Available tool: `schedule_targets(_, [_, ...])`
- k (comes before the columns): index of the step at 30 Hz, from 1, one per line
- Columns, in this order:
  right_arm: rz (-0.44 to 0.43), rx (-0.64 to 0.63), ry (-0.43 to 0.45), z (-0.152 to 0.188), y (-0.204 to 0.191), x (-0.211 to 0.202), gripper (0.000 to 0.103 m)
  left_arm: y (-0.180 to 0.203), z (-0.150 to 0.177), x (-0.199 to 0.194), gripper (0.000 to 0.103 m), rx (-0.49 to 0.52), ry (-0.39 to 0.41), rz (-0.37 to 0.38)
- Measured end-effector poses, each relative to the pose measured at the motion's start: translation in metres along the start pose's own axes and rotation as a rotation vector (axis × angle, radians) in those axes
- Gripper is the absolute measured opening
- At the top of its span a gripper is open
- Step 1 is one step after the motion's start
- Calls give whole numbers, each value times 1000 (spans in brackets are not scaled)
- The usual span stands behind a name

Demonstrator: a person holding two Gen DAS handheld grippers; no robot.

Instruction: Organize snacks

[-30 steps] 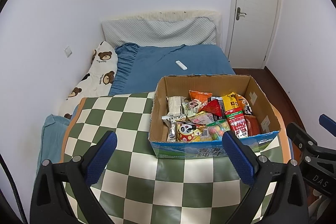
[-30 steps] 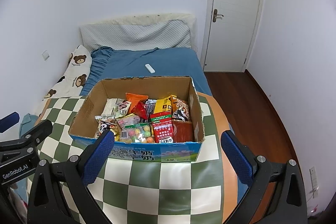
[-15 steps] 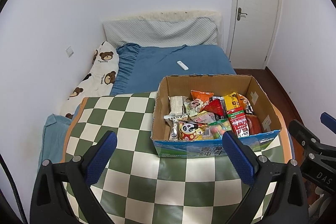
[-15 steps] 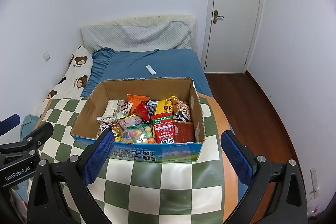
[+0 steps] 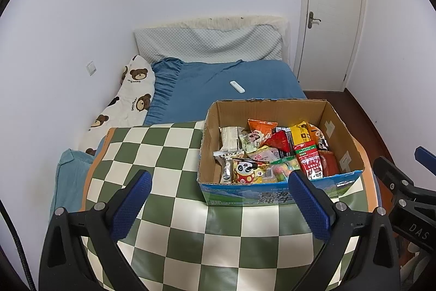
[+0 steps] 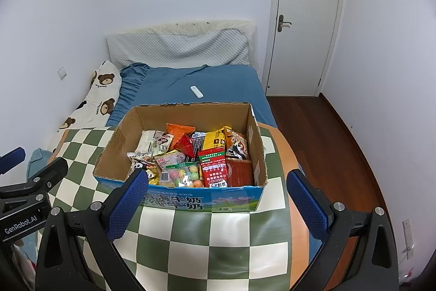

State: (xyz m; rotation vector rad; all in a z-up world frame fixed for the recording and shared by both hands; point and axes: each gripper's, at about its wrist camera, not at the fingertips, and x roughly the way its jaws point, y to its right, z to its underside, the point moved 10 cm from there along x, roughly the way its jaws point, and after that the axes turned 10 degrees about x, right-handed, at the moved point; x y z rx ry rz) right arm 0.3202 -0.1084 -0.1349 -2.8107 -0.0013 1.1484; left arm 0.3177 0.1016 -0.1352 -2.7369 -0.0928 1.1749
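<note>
- The left gripper [image 5: 218, 205] is hanging over the green-and-white checkered cloth [image 5: 174, 154], its blue-padded fingers [image 5: 130, 205] spread wide and gripping nothing.
- The right gripper [image 6: 218, 202] is hovering just in front of the cardboard box [image 6: 190, 199], likewise gaping and empty, with its left pad overlapping the box's printed front wall in the right wrist view.
- The snack packets [image 6: 190, 154] are lying jumbled together inside the open-topped box, which is sitting on the cloth's right half; no packet is showing on the cloth outside it.
- Among them, a panda-print pouch [image 5: 246, 171], a bag of coloured candies [image 6: 186, 175] and a red-and-green carton [image 6: 214, 167] are crowding the near wall, while an orange packet [image 6: 178, 131] is leaning toward the back.
- The film pouches are likely light, crinkly and slippery, so pinching a sealed edge or corner should hold better than squeezing the puffed middle; the carton looks stiffer and should take a grip across its narrow sides.
- Packets heaped in one box fit either a gathered lot or one awaiting sorting.
- Beyond the box, a white remote [image 5: 237, 87] is resting on the blue bedsheet [image 5: 218, 78].
</note>
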Motion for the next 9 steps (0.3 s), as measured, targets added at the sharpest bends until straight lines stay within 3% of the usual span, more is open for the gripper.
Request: schedule_targets(9, [-3, 2, -4, 0, -1, -1, 103, 1, 1, 0, 103, -1, 0, 2])
